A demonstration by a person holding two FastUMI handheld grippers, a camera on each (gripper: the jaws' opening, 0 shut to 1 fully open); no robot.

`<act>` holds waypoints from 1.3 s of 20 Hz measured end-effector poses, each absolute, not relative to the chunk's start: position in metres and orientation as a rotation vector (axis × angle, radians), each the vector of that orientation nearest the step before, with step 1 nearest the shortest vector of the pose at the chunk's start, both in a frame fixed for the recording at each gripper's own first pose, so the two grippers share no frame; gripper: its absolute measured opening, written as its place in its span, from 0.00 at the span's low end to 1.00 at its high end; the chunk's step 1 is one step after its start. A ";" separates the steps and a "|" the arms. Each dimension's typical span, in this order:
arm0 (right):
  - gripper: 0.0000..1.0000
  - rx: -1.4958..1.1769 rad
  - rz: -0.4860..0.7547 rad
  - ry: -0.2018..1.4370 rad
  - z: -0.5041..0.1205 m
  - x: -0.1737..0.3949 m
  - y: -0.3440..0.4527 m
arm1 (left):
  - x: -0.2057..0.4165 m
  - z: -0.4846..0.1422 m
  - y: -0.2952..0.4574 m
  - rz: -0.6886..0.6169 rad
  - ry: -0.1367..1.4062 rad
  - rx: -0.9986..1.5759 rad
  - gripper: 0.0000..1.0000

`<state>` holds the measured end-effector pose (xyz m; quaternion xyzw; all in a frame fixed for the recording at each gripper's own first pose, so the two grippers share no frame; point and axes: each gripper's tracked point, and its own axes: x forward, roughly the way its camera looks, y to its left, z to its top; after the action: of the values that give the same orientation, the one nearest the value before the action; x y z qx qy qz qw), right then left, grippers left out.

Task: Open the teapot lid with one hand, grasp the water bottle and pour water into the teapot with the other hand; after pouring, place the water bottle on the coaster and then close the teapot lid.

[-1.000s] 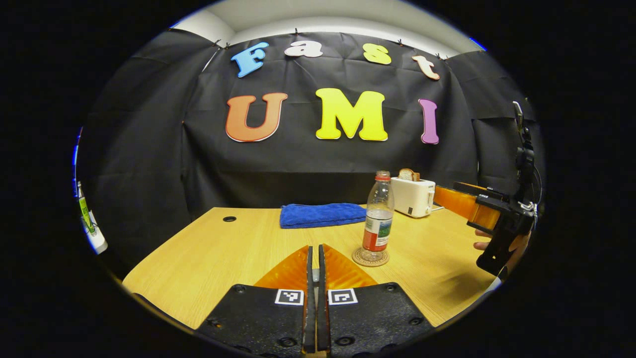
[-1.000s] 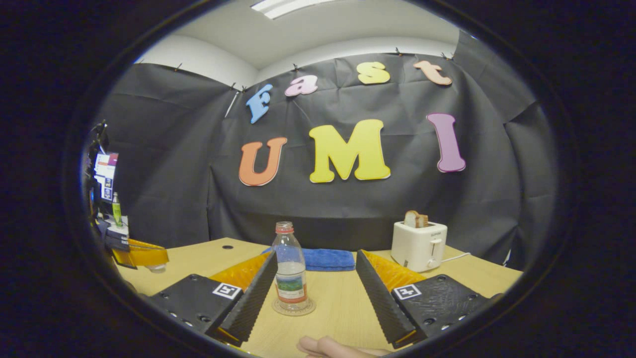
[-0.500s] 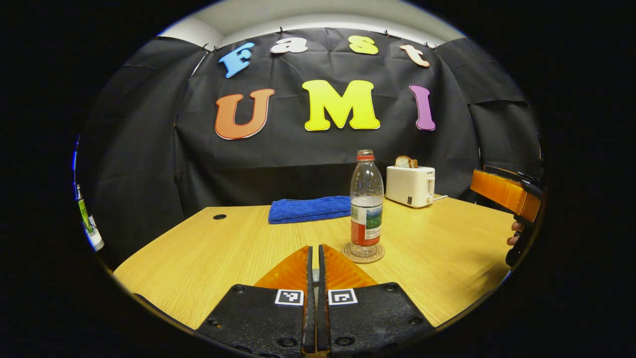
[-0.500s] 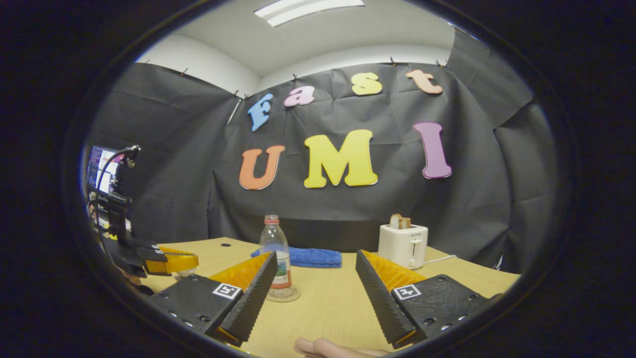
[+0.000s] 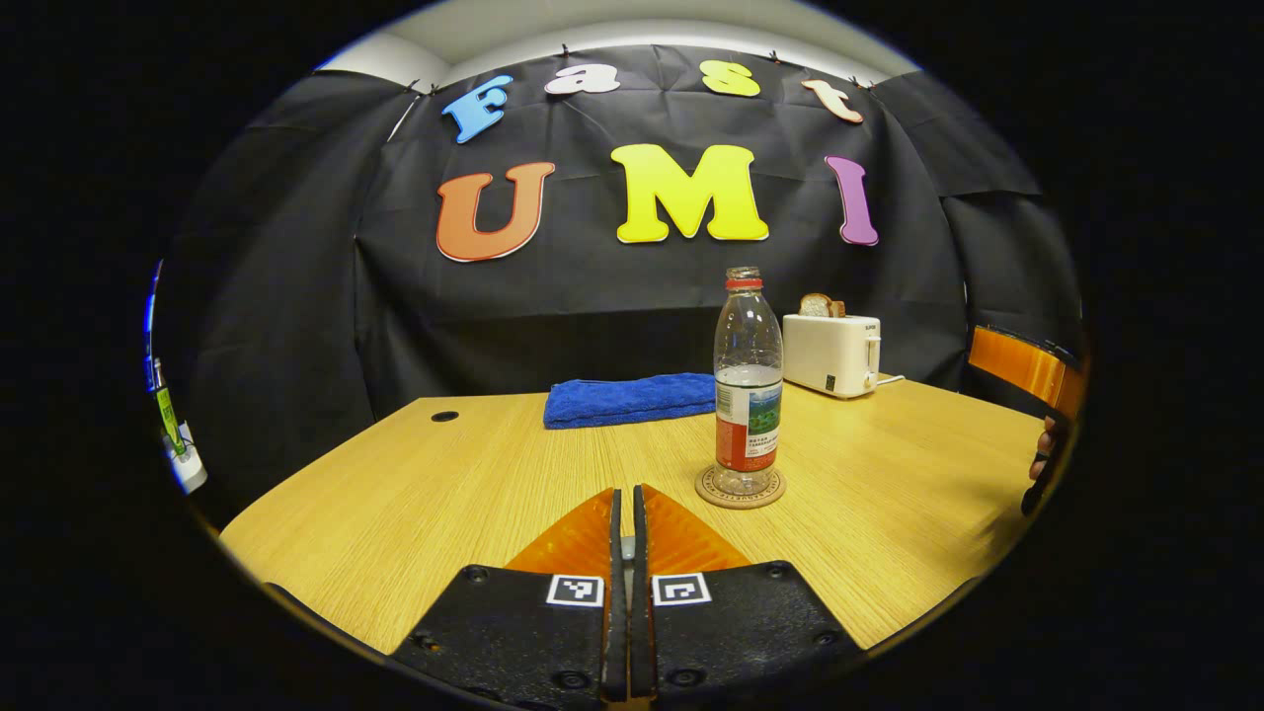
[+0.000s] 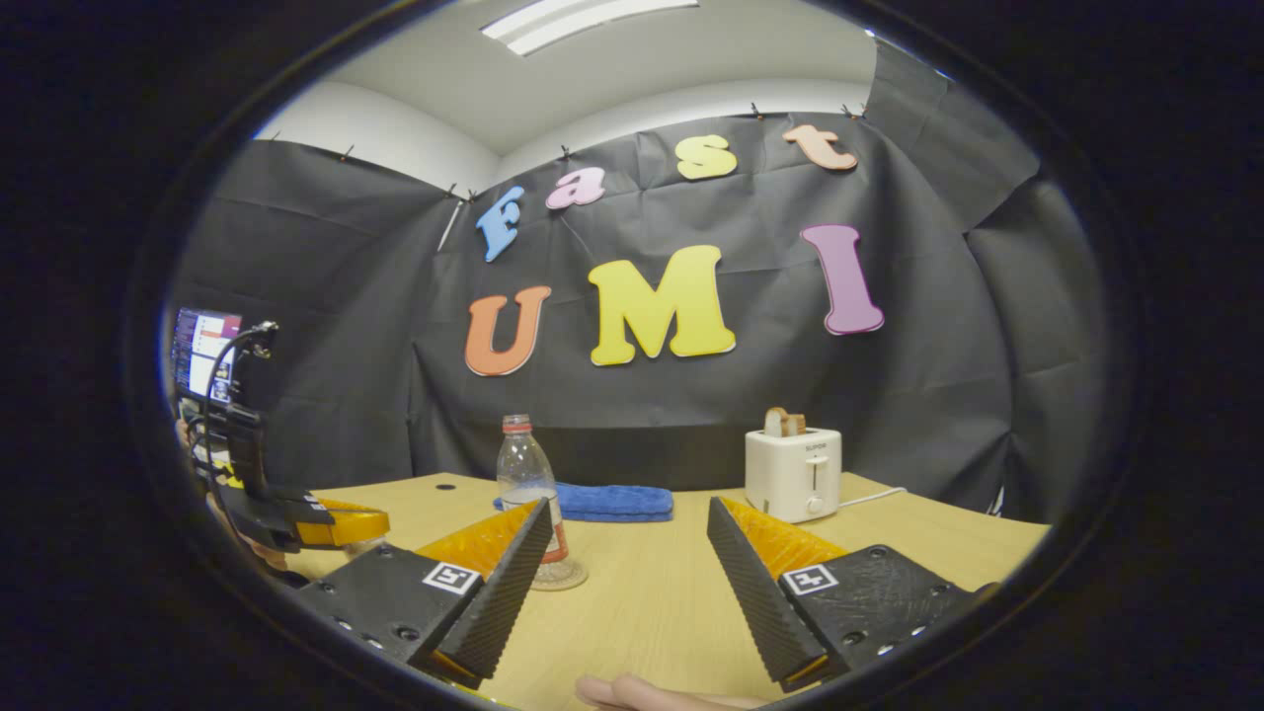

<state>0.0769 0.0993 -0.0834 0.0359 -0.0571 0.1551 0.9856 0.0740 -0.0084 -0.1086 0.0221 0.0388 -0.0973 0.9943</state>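
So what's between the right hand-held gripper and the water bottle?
Nothing: in the right gripper view, bare table separates the open right hand-held gripper from the water bottle on its coaster.

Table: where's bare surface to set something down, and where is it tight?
Free: the near-left stretch of the table, from the grommet hole down toward the left gripper; also the right side, between the water bottle on its coaster and the right gripper. Tight: the back edge, where the blue towel, bottle and toaster line up.
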 end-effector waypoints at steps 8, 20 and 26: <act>0.96 0.042 0.331 -0.091 -0.091 0.068 0.111 | 0.079 -0.120 -0.007 -0.159 0.099 0.078 0.06; 0.95 -0.006 0.246 -0.068 -0.058 0.037 0.084 | 0.059 -0.081 -0.014 -0.136 0.092 0.024 0.78; 0.95 -0.033 0.099 -0.079 -0.023 0.003 0.038 | 0.002 -0.009 -0.018 -0.143 -0.026 -0.036 1.00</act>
<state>0.0027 0.0376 -0.0230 -0.0165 -0.0396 0.0496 0.9978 0.0022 -0.0176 -0.0087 -0.0179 -0.0130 -0.0716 0.9972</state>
